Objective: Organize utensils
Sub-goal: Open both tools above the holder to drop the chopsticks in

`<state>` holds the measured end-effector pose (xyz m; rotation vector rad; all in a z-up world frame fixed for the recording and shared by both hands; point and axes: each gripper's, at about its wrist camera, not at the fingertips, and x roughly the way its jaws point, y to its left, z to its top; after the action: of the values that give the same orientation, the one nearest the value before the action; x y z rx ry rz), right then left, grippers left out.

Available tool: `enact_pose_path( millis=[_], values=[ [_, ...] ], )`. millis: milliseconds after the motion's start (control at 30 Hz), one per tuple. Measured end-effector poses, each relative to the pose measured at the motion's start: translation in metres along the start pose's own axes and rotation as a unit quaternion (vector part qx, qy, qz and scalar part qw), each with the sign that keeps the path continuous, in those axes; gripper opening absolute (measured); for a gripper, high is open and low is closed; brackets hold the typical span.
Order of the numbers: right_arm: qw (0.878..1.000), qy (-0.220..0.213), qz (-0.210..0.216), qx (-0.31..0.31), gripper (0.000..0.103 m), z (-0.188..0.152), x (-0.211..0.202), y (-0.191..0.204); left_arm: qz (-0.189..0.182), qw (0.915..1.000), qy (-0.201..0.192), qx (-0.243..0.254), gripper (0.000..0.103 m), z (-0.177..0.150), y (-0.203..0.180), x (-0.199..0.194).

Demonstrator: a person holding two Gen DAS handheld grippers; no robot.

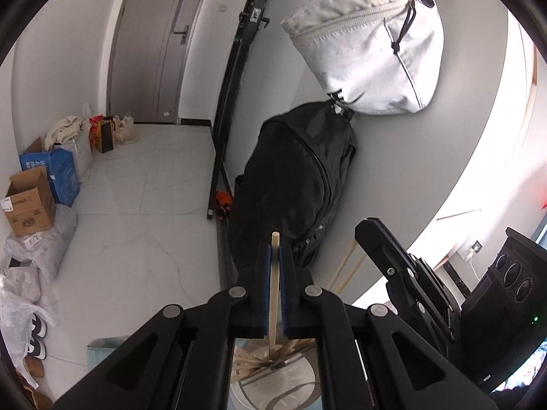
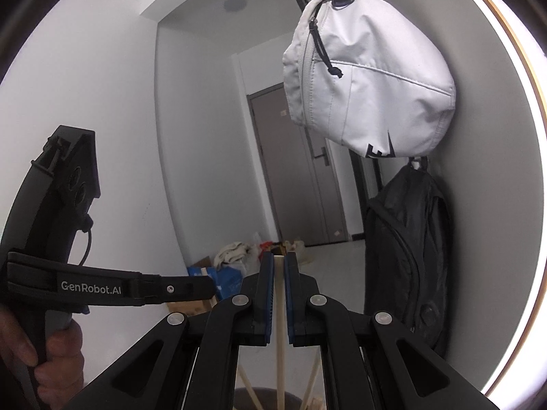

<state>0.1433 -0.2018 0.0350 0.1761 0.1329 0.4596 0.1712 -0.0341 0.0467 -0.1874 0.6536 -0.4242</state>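
Observation:
My left gripper [image 1: 275, 249] is shut on a pale wooden chopstick [image 1: 273, 294] that stands upright between the blue pads, its tip just above the fingertips. Below it several more chopsticks [image 1: 253, 362] lie fanned in a round metal holder [image 1: 297, 382]. My right gripper [image 2: 279, 261] is shut on another upright wooden chopstick [image 2: 281, 341]. Under it more chopsticks [image 2: 248, 389] lean in a dark round holder [image 2: 263, 398]. The right gripper's body [image 1: 403, 273] shows at the right of the left wrist view. The left gripper's body [image 2: 58, 205] shows at the left of the right wrist view.
A white bag [image 1: 369, 44] hangs on the grey wall above a black backpack [image 1: 301, 177]. Cardboard and blue boxes [image 1: 44, 184], bags and shoes [image 1: 34, 341] line the left wall of the tiled floor. A grey door [image 1: 154, 44] stands at the far end.

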Motion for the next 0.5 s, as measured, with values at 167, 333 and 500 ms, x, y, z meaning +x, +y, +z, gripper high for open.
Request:
enact_pose_path(
  millis=[167, 333, 500],
  values=[
    [0.999, 0.04, 0.0, -0.009, 0.005, -0.017, -0.004, 0.002, -0.011, 0.9993, 0.033, 0.016, 0.001, -0.019, -0.006, 0.009],
    [0.998, 0.066, 0.005, -0.006, 0.006, -0.035, -0.021, 0.005, -0.016, 0.9984, 0.048, 0.027, 0.001, -0.032, -0.012, 0.007],
    [0.994, 0.105, 0.01, 0.011, 0.006, -0.05, -0.031, 0.004, -0.032, 0.9951, 0.091, 0.024, 0.001, -0.041, -0.012, 0.017]
  ],
)
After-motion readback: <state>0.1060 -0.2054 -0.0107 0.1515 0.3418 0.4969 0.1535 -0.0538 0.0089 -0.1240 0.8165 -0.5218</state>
